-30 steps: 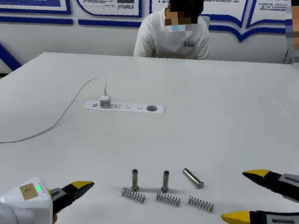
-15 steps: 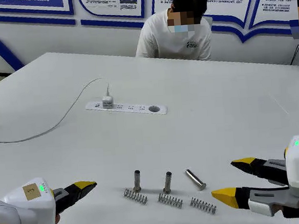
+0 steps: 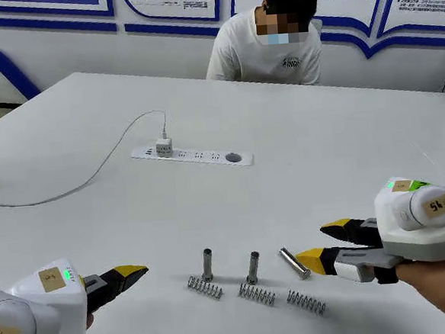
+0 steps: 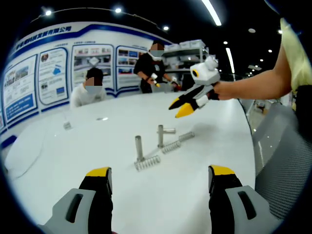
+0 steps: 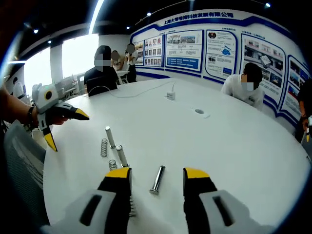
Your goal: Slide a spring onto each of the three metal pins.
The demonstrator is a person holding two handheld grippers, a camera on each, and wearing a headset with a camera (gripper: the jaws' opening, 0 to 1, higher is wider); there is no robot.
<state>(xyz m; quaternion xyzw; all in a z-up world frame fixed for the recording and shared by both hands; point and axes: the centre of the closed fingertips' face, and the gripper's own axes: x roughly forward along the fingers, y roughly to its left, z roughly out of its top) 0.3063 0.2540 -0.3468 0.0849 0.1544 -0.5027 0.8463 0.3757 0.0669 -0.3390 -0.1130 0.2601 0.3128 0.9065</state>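
Three metal pins and three springs are on the white desk point(image 3: 337, 166), and as far as the pictures show no spring is on a pin yet, so the whole task is left to do. Two pins stand upright, the left pin point(image 3: 208, 263) and the middle pin point(image 3: 253, 266), while the third pin point(image 3: 294, 262) lies on its side to their right. The springs lie flat in a row just on the near side of the pins: the left spring point(image 3: 205, 287), the middle spring point(image 3: 257, 294) and the right spring point(image 3: 306, 302), each near its own pin and none threaded on. The right claw point(image 3: 318, 241) hovers with its jaws wide apart and empty, its yellow tips close beside the third pin. In the right gripper view that pin lies in line with the gap between the jaws, and I cannot tell whether they touch it. The left claw point(image 3: 161, 309) is wide and empty too, low at the left and well apart from the left pin. My guess is that the third pin gets taken first, either stood up or held for threading. Farther off on the desk lies one power strip point(image 3: 191, 155) with one charger point(image 3: 163, 147) plugged in and one cable point(image 3: 93, 172) trailing away to the left
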